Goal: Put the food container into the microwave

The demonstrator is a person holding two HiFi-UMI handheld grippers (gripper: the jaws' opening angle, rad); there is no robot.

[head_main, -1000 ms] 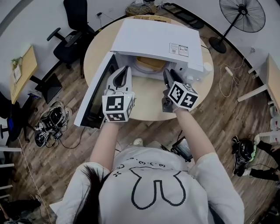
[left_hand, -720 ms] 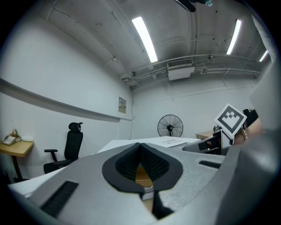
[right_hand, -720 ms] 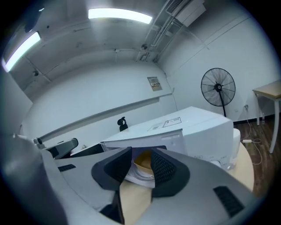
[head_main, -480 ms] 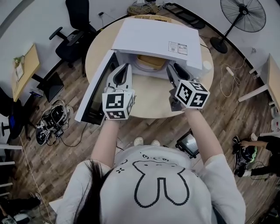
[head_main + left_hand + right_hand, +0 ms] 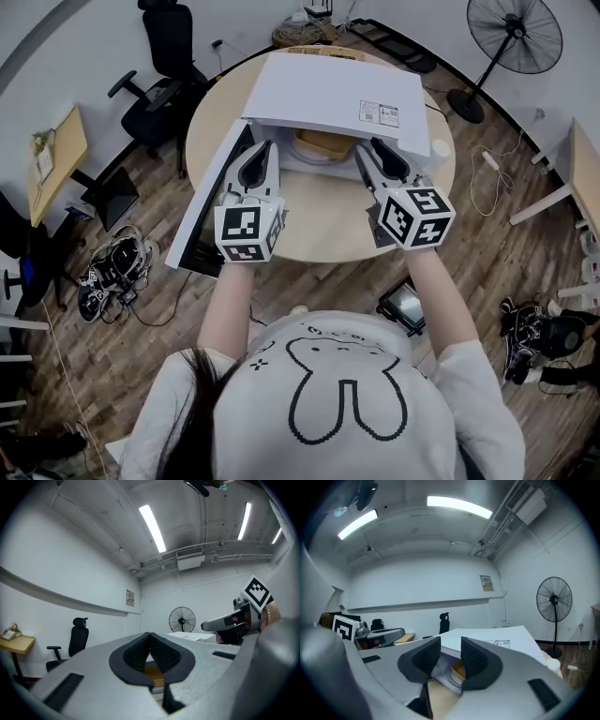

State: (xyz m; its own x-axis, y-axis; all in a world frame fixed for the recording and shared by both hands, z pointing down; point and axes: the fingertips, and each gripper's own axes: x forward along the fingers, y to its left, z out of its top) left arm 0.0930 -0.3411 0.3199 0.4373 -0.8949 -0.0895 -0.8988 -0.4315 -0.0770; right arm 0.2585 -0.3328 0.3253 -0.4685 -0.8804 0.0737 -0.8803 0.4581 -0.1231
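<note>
Right gripper has backed off the microwave, jaws apart, empty; left gripper jaws together, empty. Container sits inside; door open, so placement looks done.

A round wooden table is standing on the plank floor, its bare front part lying right under both pairs of jaws. It is carrying a white microwave just ahead of the jaws, with the door hanging open to the left of the left pair. A small white object is sitting out to the right of the right pair.
</note>
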